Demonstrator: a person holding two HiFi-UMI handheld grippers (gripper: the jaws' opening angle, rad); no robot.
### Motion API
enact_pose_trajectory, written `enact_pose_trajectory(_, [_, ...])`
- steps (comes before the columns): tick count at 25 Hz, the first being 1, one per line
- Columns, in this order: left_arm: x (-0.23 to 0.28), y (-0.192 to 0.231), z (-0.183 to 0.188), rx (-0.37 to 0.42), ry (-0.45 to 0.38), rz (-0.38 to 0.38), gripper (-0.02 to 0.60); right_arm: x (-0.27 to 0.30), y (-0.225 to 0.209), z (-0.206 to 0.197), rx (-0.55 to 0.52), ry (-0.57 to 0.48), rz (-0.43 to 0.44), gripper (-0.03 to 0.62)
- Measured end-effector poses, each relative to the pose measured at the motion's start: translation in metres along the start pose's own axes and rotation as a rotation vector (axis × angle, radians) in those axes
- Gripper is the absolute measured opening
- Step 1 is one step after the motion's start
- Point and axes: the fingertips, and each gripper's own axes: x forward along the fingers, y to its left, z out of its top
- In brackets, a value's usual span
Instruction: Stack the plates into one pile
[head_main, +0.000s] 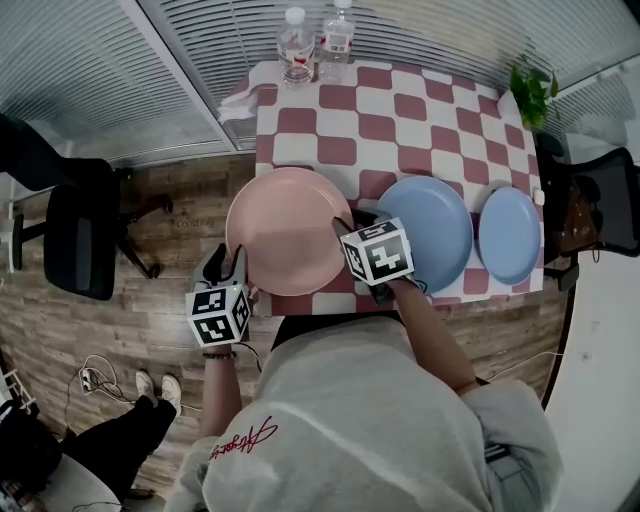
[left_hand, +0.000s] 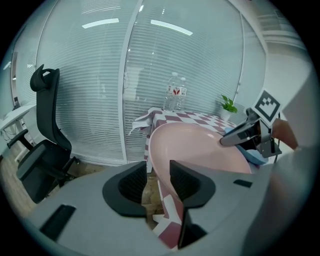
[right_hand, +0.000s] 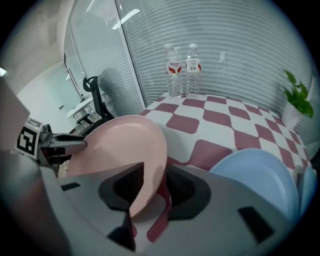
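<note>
Left tongs (head_main: 226, 266) sit parted, with the near-left rim of the smooth round pink plate (head_main: 290, 230) loose between them. The plate pokes past the red-and-white checkered cloth's (head_main: 400, 110) left edge. Right tongs (head_main: 343, 224) gape round its near-right rim, not pinching. Further right lie a large glossy blue plate (head_main: 432, 232) and a smaller blue plate (head_main: 508, 236).

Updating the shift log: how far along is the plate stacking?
Nothing is stacked yet: the pink plate, large blue plate and small blue plate are side by side at the checked table. In hand: the left gripper and right gripper each straddle the pink plate's rim, jaws open. All stacking remains.
</note>
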Motion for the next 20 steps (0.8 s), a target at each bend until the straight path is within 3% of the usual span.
enact_pose_trajectory(5, [0.005,-0.003,-0.004,0.009,0.038,0.005,0.141,0.001,-0.001,0.000,-0.021,0.009,-0.019,0.132])
enact_pose_trajectory(7, [0.006,-0.004,-0.006,0.034,0.051,0.021,0.126,-0.001,-0.006,0.001,-0.023,-0.014,-0.050,0.072])
enact_pose_trajectory(10, [0.006,-0.003,-0.006,0.064,0.058,0.046,0.115,-0.003,-0.009,0.003,-0.030,-0.039,-0.070,0.061])
enact_pose_trajectory(15, [0.003,0.000,-0.006,0.010,0.040,0.066,0.095,-0.005,-0.006,0.003,-0.049,-0.064,-0.094,0.060])
enact_pose_trajectory(20, [-0.002,0.002,-0.001,-0.014,0.025,0.098,0.077,-0.011,-0.006,0.008,0.003,-0.119,-0.098,0.051])
